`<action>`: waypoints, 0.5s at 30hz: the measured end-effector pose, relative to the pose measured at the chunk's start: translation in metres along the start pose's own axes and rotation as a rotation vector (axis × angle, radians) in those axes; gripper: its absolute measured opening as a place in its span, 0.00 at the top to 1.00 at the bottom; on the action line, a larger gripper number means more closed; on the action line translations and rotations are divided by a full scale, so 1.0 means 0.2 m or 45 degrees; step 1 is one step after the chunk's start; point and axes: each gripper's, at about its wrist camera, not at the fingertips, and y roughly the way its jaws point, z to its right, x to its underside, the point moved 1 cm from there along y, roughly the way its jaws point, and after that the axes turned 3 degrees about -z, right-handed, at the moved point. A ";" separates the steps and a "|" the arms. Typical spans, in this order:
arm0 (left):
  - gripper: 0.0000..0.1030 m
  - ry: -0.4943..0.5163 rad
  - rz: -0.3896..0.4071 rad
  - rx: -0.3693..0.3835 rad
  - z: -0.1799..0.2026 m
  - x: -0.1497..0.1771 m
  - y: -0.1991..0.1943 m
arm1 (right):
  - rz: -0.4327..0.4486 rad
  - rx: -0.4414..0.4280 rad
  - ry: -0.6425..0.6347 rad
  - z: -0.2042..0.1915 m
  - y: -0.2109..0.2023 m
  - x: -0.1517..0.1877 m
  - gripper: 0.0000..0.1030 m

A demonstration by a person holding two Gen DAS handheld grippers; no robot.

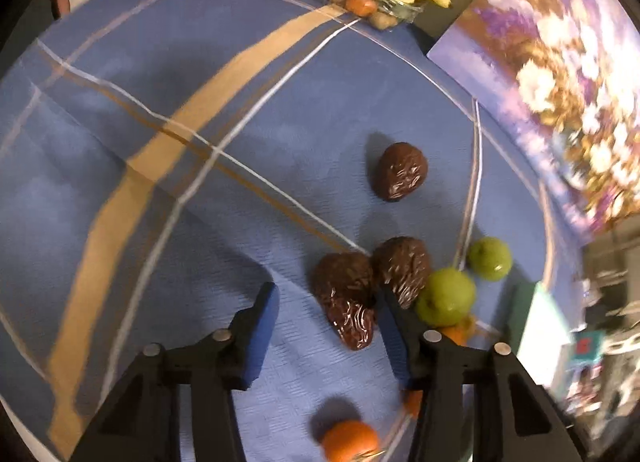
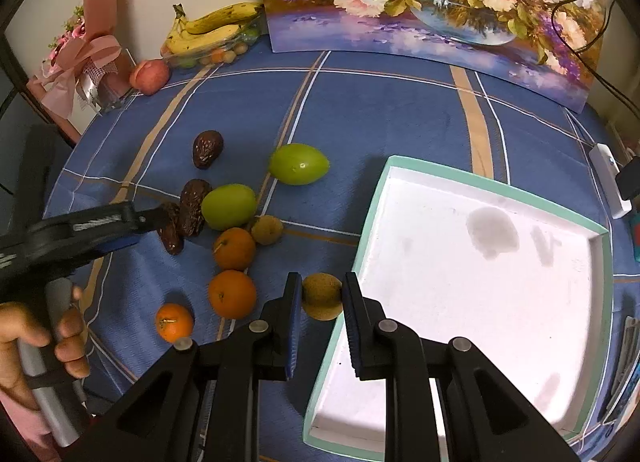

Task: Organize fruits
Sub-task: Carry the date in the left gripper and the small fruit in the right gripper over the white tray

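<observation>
My right gripper is shut on a small brown longan, held just left of the white tray with the mint rim. My left gripper is open around a dark wrinkled date, its jaws wide on either side; it also shows in the right wrist view. On the blue cloth lie two more dates, two green fruits, three oranges and another longan.
A clear box with bananas and small fruits stands at the back, with an apple beside it. A flower painting leans on the wall. A pink gift bouquet stands at the back left. A white power strip lies at the right.
</observation>
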 end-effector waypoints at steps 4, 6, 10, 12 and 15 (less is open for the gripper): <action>0.60 0.044 0.015 -0.006 0.03 0.00 0.01 | -0.005 0.000 0.000 0.00 0.01 0.00 0.80; 0.67 0.039 0.001 0.026 0.03 0.00 0.03 | -0.008 0.000 0.001 0.00 0.01 0.00 0.80; 0.67 0.035 -0.001 0.018 0.04 0.01 0.01 | -0.009 0.001 0.003 0.01 0.01 -0.01 0.80; 0.67 0.020 -0.006 0.018 0.03 0.00 0.00 | -0.007 0.000 0.005 0.01 0.01 0.00 0.80; 0.67 0.037 0.016 -0.027 0.06 0.00 -0.07 | 0.002 -0.002 0.013 0.02 0.00 -0.01 0.80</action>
